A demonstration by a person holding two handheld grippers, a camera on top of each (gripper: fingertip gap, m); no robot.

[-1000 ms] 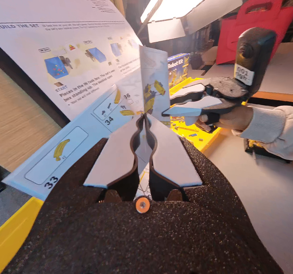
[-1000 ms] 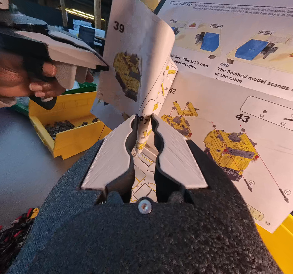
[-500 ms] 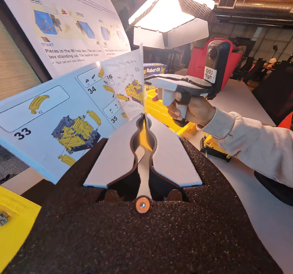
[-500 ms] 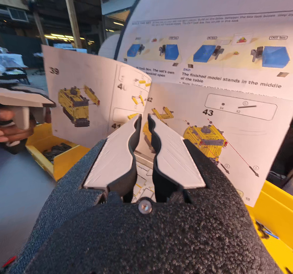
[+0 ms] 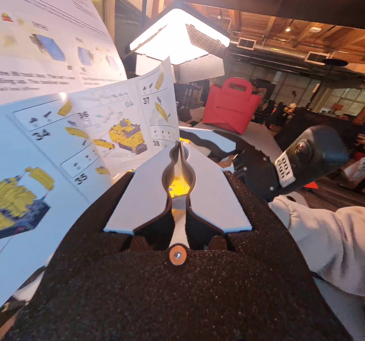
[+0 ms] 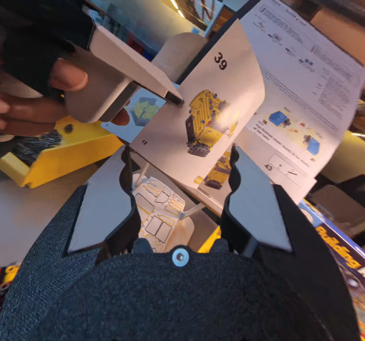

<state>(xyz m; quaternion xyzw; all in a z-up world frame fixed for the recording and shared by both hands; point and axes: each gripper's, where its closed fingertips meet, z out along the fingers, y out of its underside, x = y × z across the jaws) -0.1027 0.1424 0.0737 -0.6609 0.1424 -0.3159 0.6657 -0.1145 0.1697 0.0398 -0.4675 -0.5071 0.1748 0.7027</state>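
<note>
The left claw (image 5: 179, 144) is pinched tight on the edge of one page of the instruction booklet (image 5: 126, 122), holding that page lifted and curved. The right claw (image 6: 178, 153) stands wide apart with nothing between its fingers, just below the lifted page, whose other side shows a yellow model drawing. In the right wrist view the left claw's tip (image 6: 174, 100) meets that same page at its edge, with a person's hand (image 6: 29, 104) wrapped round the grip. The booklet stands propped open against a large printed sheet (image 6: 308, 70) behind it. Left of the booklet a yellow bin (image 6: 65, 153) of dark small parts sits on the grey surface (image 6: 35, 213). Below the booklet lies a white sticker sheet (image 6: 160, 213), and to its right a blue box (image 6: 335, 242). Beyond the booklet a red bag (image 5: 231, 106) sits under a bright lamp (image 5: 175, 39).
</note>
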